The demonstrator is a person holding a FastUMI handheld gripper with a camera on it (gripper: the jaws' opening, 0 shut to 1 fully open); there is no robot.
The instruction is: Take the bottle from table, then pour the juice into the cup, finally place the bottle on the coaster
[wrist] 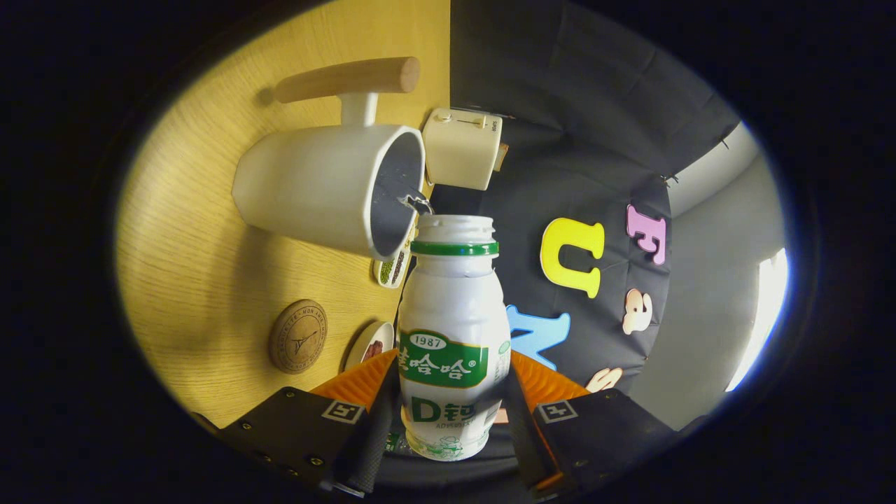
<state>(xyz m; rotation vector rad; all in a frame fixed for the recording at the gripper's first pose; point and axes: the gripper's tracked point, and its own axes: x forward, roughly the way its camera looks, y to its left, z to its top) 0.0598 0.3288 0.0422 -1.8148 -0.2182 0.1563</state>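
Observation:
My gripper [448, 392] is shut on a small white bottle [451, 308] with a green neck ring and green label; both fingers press its lower body. The view is rolled on its side, so the bottle lies tilted with its uncapped mouth right at the rim of the white cup [329, 189]. A thin stream runs from the mouth into the cup's dark inside. The cup stands on the wooden table [196, 280] and has a wooden handle [350, 78]. A round brown coaster [298, 336] lies on the table beside the cup, level with my fingers.
A cream box-shaped appliance [462, 148] stands just beyond the cup at the table's back edge. Two small dishes sit near the bottle: one with green and dark bits [393, 269], one with something dark red [371, 344]. Black cloth wall rises behind.

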